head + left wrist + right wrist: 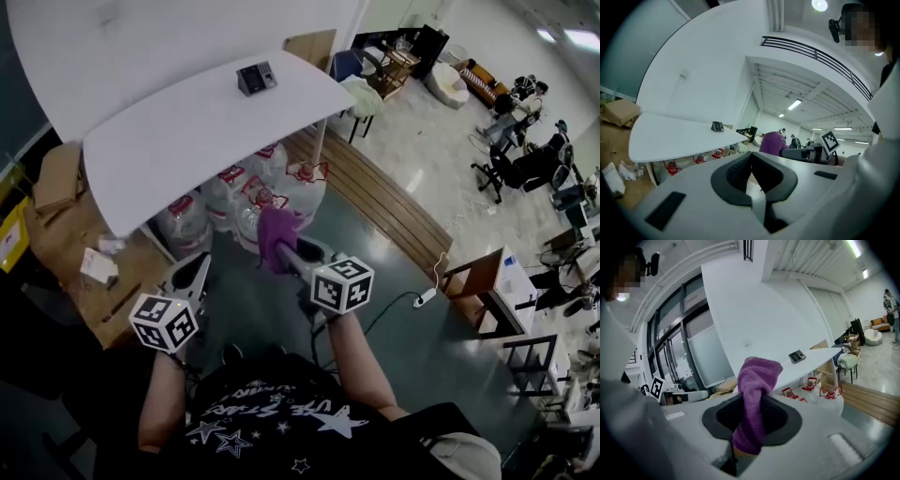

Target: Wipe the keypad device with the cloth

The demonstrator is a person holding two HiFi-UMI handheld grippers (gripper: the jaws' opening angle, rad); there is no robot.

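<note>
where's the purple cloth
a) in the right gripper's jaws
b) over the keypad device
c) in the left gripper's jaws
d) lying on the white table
a: the right gripper is shut on the purple cloth; the keypad device sits bare on the white table.

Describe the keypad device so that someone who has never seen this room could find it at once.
Find the large white table against the white wall. Near its far end sits the keypad device, a small dark slab. It alone lies on the tabletop; the red-labelled water jugs stand underneath.
</note>
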